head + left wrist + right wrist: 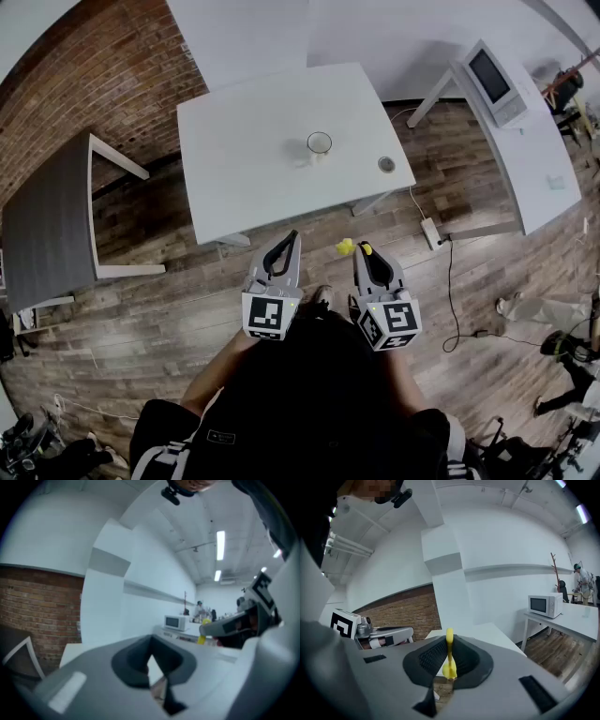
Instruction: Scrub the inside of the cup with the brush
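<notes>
While the cup (319,143) stands on the table (234,169), well apart from both grippers, the brush (449,663) is pinched in the right gripper (364,253), the left gripper (293,240) is closed on nothing, and tipping of the unsteadied cup is judged likely.

"Where does the cup (319,143) stand?"

"On the middle table (234,178), toward its far side. A small disc (386,165) lies to its right."

"And around that?"

"A second table (47,225) on the left, and a desk (544,169) on the right with a microwave (494,80) at its far end. The left gripper (292,238) and right gripper (360,249) are nearer, off the table."
</notes>
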Demonstrator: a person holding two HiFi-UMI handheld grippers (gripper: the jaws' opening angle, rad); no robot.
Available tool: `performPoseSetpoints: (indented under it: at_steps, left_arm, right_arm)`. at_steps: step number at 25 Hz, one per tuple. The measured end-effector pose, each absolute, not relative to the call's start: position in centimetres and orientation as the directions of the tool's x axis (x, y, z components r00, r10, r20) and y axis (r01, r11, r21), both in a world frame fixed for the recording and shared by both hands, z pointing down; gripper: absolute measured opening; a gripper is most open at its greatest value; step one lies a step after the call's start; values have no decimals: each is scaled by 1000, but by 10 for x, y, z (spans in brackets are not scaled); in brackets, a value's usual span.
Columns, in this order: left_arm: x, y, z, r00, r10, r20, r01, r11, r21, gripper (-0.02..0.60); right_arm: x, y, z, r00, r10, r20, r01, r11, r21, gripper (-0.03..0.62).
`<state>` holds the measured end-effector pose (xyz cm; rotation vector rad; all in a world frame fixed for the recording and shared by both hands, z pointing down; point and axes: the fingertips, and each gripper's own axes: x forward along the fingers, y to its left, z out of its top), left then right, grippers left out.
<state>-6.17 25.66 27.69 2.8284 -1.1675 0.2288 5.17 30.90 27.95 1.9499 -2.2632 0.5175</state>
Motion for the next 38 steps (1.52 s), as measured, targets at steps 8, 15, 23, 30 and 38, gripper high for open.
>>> performPoseSetpoints:
  at_steps: [8, 15, 23, 30, 38]
  left_arm:
    - [-55, 260, 278, 704, -691, 163, -702, -712, 9, 2]
    - [-48, 263, 280, 695, -698, 174, -709, -705, 0, 2]
    - [-22, 274, 288, 669, -714, 207, -728, -686, -12, 2]
    - [-10, 283, 304, 623, -742, 247, -759, -650, -36, 3]
    - [-9, 239, 321, 604, -747, 278, -772, -635, -29, 3]
  right_arm:
    - [57, 311, 280, -166, -940, 298, -977, 116, -180, 31]
    - [65, 315, 280, -183, -939, 291, -972, 129, -195, 31]
    - [89, 322, 287, -225, -926, 303, -965, 169, -200, 31]
    - [112, 315, 305, -280, -909, 311, -952, 219, -215, 31]
    - [121, 277, 308, -273, -905, 326, -954, 210, -216, 31]
